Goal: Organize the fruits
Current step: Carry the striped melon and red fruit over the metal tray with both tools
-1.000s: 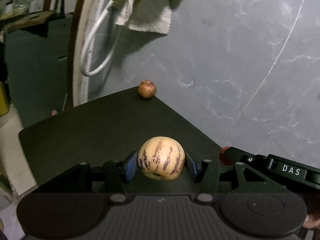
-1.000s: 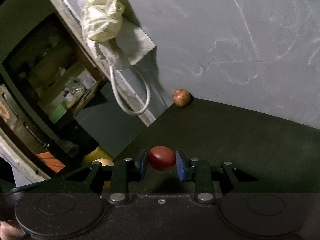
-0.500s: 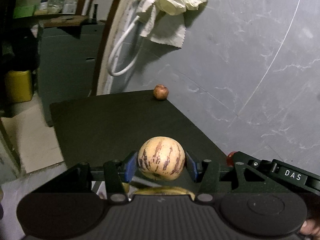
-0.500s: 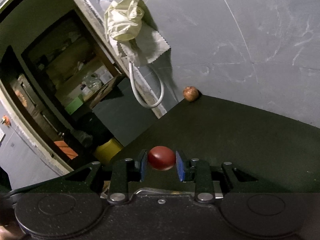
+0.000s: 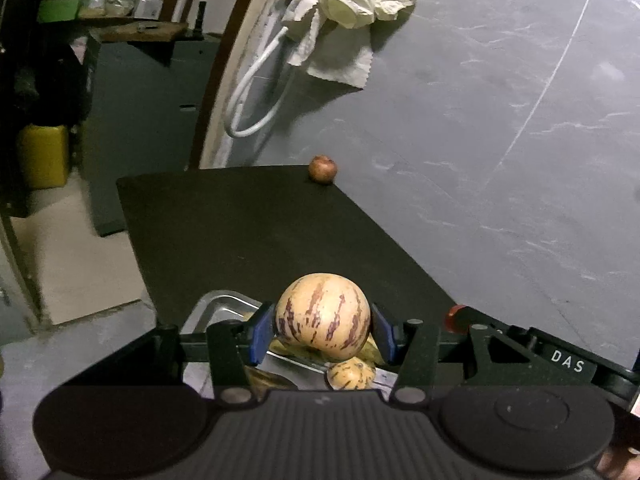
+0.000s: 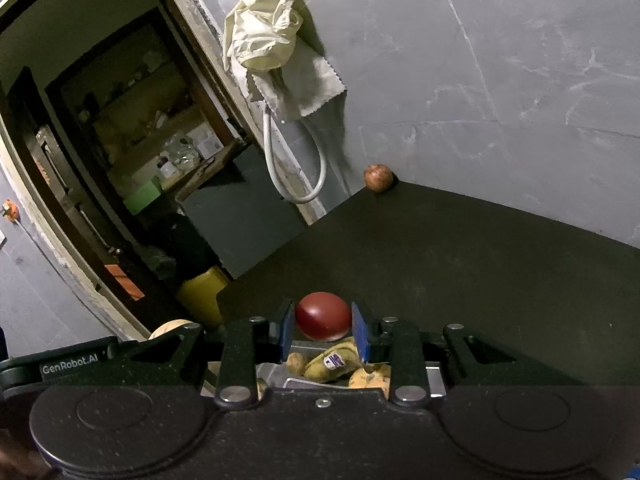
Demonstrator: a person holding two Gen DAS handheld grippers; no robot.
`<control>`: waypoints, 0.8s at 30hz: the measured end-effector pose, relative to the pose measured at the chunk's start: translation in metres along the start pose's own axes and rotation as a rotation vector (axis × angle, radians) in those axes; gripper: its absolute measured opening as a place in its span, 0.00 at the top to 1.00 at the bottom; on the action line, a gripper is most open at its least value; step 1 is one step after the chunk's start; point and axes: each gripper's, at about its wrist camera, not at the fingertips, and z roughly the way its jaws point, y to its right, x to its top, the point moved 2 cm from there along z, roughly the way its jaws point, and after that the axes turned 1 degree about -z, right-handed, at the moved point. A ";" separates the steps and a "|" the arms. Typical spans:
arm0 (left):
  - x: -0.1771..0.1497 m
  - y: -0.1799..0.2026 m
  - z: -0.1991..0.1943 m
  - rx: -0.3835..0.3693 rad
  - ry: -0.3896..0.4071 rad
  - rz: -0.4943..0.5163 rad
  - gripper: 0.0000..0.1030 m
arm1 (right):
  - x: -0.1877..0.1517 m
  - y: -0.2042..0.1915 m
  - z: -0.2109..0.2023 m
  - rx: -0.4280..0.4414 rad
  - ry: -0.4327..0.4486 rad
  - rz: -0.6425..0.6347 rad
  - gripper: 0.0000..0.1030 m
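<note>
- left gripper (image 5: 322, 322): jaws pinching striped yellow melon (image 5: 322, 312), held above metal tray (image 5: 216, 308)
- right gripper (image 6: 322, 330): jaws clamped on red fruit (image 6: 322, 316), also over the tray (bananas (image 6: 332, 362) and a small striped fruit (image 5: 352, 374) lie in it)
- brown round fruit (image 5: 322, 168) sits alone at far corner of dark table (image 5: 248, 232), touching the grey wall (image 5: 500, 120)
- cloth (image 6: 264, 36) and white hose (image 6: 298, 160) hang on the wall

wall (image 5: 500, 100): grey, scratched | table (image 5: 248, 240): dark | cloth (image 6: 264, 40): hanging, pale
</note>
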 end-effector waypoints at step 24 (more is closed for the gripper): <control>-0.040 -0.028 0.037 -0.172 -0.220 0.093 0.46 | -0.037 -0.008 -0.009 -0.145 -0.046 -0.035 0.69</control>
